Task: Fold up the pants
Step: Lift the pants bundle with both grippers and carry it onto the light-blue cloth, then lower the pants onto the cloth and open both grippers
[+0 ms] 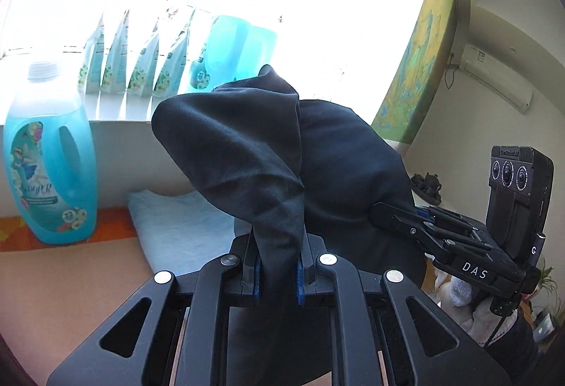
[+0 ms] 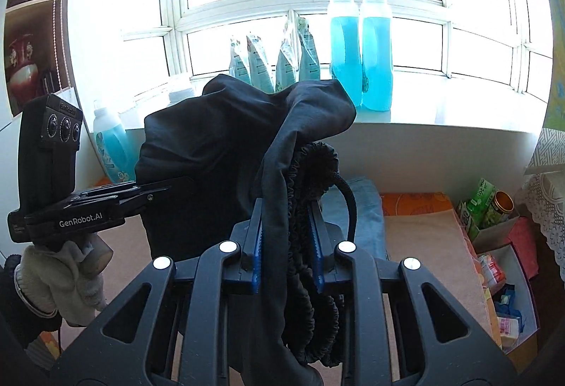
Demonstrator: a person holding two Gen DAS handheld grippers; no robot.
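- Left wrist view: left tool point(image 1: 276, 271) clamped narrow on a thin fold of the dark pants point(image 1: 247, 146); cloth is lifted clear of the surface below, bunched above the jaws. Right tool point(image 1: 395, 213) grips the same garment just beside.
- Right wrist view: right tool point(image 2: 287, 250) pinched on the elastic waistband point(image 2: 310, 174), drawstring dangling.
- Risk: thin left pinch may slip under the garment's weight; the drawstring could snag.

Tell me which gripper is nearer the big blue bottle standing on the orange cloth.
Left. The bottle stands just off the left gripper, on its outer side. The right gripper, also shut on the dark pants, is farther, beyond the left one.
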